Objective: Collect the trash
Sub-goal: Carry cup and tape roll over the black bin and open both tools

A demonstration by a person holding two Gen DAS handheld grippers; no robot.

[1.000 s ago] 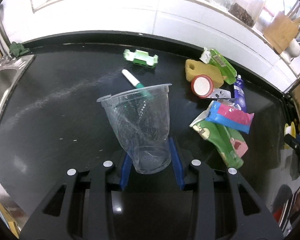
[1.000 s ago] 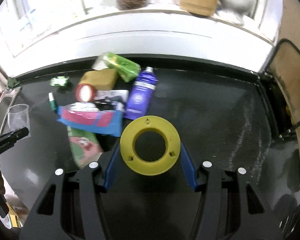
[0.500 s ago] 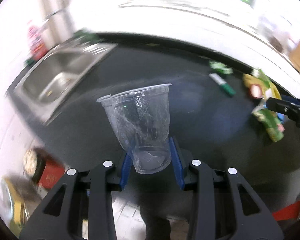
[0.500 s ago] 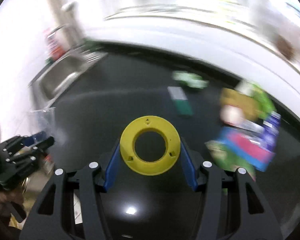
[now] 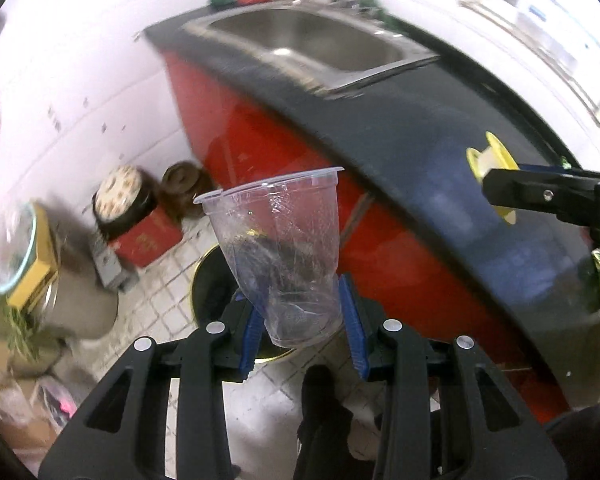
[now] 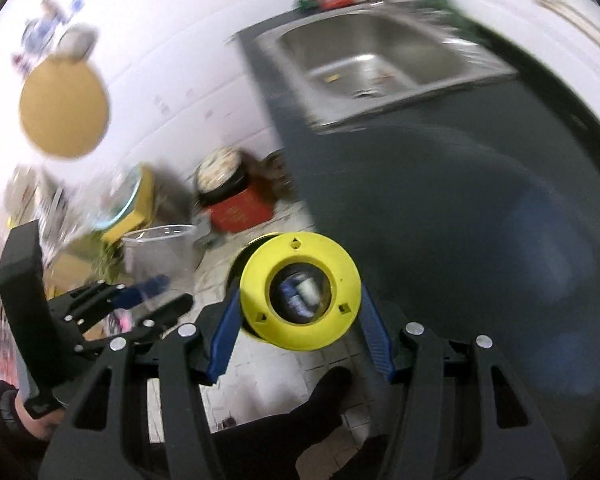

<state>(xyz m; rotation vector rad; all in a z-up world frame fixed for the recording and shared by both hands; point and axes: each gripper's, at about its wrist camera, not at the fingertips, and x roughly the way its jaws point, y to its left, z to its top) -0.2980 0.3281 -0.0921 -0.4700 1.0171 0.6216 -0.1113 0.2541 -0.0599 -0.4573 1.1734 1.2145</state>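
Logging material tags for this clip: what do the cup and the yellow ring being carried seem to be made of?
Cup: thin clear plastic, glossy, see-through with creases and scuffs. Yellow ring: looks like rigid opaque plastic, smooth and matte, with small moulded marks on its flange; probably an empty spool, though that is unsure.

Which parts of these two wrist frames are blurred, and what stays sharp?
Left wrist view: the clear cup in the left tool is sharp, while the sink and floor clutter smear with motion. Right wrist view: the yellow spool in the right tool is crisp; the sink and wall are streaked. Both views bend strongly at the edges.
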